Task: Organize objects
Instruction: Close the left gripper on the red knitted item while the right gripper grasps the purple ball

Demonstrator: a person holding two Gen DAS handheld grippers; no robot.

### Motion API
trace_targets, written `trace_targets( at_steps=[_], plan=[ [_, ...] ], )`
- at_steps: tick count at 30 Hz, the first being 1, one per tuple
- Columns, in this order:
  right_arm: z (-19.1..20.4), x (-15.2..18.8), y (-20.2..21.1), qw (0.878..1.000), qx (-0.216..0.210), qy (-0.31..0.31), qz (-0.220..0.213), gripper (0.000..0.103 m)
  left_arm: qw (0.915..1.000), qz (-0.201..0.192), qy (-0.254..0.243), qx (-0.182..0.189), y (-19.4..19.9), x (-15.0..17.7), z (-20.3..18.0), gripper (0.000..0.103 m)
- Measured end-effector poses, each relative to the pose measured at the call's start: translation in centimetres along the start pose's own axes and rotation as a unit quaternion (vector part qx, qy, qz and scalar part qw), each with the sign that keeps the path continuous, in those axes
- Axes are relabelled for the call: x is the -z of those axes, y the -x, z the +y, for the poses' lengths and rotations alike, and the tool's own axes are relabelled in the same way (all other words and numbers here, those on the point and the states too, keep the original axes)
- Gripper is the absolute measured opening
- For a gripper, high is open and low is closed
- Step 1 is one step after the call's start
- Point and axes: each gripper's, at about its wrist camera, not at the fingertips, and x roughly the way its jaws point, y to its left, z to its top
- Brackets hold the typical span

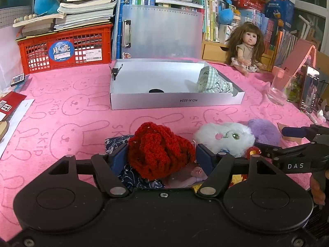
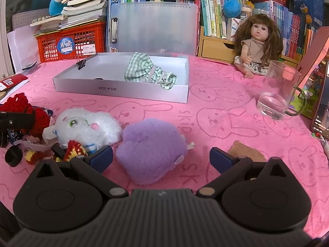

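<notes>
Open room: bare pink surface [image 1: 67, 111] lies between your toys and the white box [image 1: 174, 100].
Left hand-held gripper [image 1: 161, 156]: clenched on the red knitted piece [image 1: 160, 150] (pads press its sides).
Right hand-held gripper [image 2: 161, 157]: released, astride the purple plush [image 2: 152, 146].
Right view only: the glass mug's [image 2: 279, 90] handle.
</notes>
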Motion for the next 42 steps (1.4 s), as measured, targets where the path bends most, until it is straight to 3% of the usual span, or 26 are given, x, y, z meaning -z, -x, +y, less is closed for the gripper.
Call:
trace_targets(
  at_steps=[26, 33, 37, 42],
  plan=[
    [0.8, -0.1, 0.1, 1.000, -0.013, 0.023, -0.005, 0.098, 0.9999, -0.006, -0.006, -0.006, 0.1, 0.2, -0.5, 0.049],
    [0.9, -0.2, 0.5, 0.999, -0.018, 0.025, -0.015, 0.087, 0.9999, -0.011, 0.009, -0.007, 0.4, -0.1, -0.2, 0.047],
    [1.0, -0.3, 0.7, 0.999, -0.008, 0.030, -0.020, 0.068, 0.9997, -0.016, 0.018, -0.008, 0.6, -0.4, 0.1, 0.046],
    [0.9, -0.3, 0.9, 0.999, -0.008, 0.028, -0.024, 0.067, 0.9996, -0.018, 0.022, -0.009, 0.7, -0.8, 0.1, 0.046]
  ],
)
